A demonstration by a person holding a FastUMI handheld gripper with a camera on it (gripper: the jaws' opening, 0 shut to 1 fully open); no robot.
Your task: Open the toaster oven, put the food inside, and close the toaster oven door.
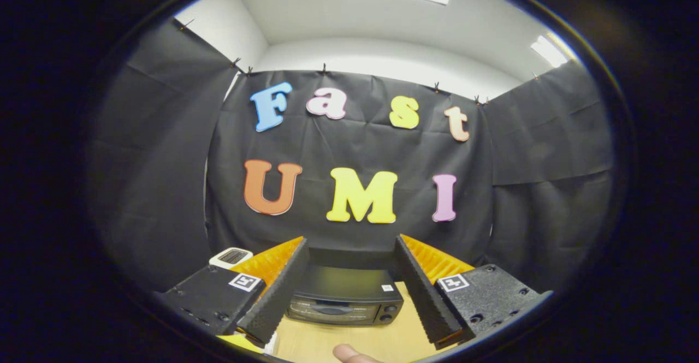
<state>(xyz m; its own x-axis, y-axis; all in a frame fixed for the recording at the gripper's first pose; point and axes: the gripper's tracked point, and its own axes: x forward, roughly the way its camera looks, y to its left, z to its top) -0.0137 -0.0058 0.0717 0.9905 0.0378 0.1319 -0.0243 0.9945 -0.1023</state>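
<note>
A black toaster oven stands on the wooden table, its glass door closed and its knobs at the right of the front. It shows between and beyond my two fingers. My gripper is held above the table, open, with nothing between its black ribbed fingers. A pale rounded bit, perhaps food or a fingertip, lies nearest me on the table below the fingers; I cannot tell which.
A small white device with a dark grille sits behind the left finger. Something yellow and white lies under the left finger's tip. Black cloth walls close the booth on three sides.
</note>
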